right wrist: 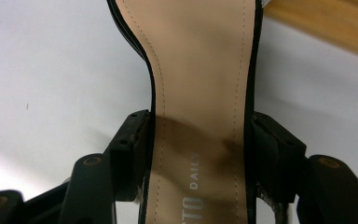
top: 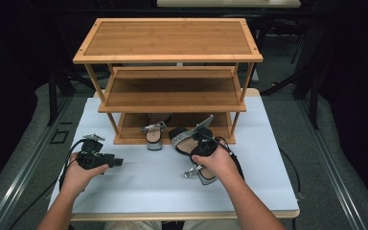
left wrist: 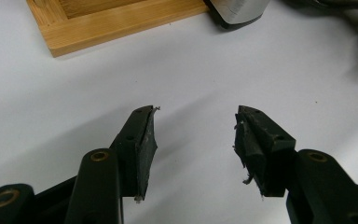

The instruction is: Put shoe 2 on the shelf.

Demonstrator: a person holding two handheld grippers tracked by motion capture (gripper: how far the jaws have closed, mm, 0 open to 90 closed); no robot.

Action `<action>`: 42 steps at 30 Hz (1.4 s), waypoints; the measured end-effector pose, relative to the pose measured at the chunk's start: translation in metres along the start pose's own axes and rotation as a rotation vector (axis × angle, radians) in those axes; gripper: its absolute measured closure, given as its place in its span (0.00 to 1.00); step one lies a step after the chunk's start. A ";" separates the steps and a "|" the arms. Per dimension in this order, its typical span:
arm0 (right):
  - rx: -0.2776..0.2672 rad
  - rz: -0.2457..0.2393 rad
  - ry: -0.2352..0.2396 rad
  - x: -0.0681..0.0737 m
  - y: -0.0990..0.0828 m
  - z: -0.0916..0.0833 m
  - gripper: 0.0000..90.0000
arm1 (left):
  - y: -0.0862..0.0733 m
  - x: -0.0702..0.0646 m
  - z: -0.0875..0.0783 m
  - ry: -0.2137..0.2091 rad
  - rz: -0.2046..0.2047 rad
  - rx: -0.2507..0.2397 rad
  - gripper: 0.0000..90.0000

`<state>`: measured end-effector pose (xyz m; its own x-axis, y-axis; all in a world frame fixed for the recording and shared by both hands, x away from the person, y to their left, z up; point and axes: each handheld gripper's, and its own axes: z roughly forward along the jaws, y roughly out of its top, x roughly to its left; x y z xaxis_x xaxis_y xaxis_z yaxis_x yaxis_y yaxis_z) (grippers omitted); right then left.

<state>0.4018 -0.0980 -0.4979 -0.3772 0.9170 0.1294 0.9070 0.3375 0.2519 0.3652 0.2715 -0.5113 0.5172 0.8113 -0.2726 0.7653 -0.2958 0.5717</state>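
My right gripper [right wrist: 198,154] clamps the sandal [right wrist: 200,93] across its waist, its long axis toward 12 o'clock and the rack [top: 172,139]; my left gripper [left wrist: 196,140] gapes empty.

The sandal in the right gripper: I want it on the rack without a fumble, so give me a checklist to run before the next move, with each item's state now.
1. Right gripper shut on the sandal: ok, a jaw presses each edge of the sole.
2. Grip placement: ok, at the narrow waist of the insole.
3. Left gripper free to help: ok, open with bare white table between its jaws.
4. Room on the rack's bottom shelf: cannot tell, the other sandal sits at its front and the middle shelf hides the rest.
5. Middle shelf and top shelf free: ok, both bare.
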 end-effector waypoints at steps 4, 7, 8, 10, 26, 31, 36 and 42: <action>-0.020 0.041 0.011 -0.001 0.006 0.004 0.46 | 0.000 0.000 0.001 -0.002 -0.001 0.002 0.53; 0.002 0.054 0.020 -0.001 0.008 0.006 0.46 | -0.001 0.000 0.002 -0.001 0.001 0.005 0.53; 0.000 0.056 0.023 0.000 0.008 0.007 0.46 | -0.001 0.000 0.002 -0.001 0.001 0.005 0.53; 0.007 0.057 0.018 -0.001 0.009 0.006 0.46 | -0.001 0.000 0.001 -0.001 0.000 0.003 0.53; -0.166 0.030 0.059 0.001 -0.007 -0.033 0.41 | -0.001 0.000 0.003 -0.001 0.003 0.009 0.52; -0.240 -0.003 0.060 0.005 -0.020 -0.057 0.48 | -0.001 -0.001 0.004 -0.002 0.001 0.010 0.52; -0.271 -0.046 0.039 0.007 -0.038 -0.073 0.59 | -0.001 -0.001 0.003 -0.002 0.000 0.010 0.51; -0.277 -0.096 0.019 0.008 -0.061 -0.078 0.70 | -0.001 0.000 0.004 -0.002 0.001 0.012 0.52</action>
<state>0.3292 -0.1281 -0.4374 -0.4641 0.8790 0.1093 0.7824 0.3489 0.5158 0.3658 0.2697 -0.5147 0.5187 0.8101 -0.2735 0.7692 -0.3025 0.5629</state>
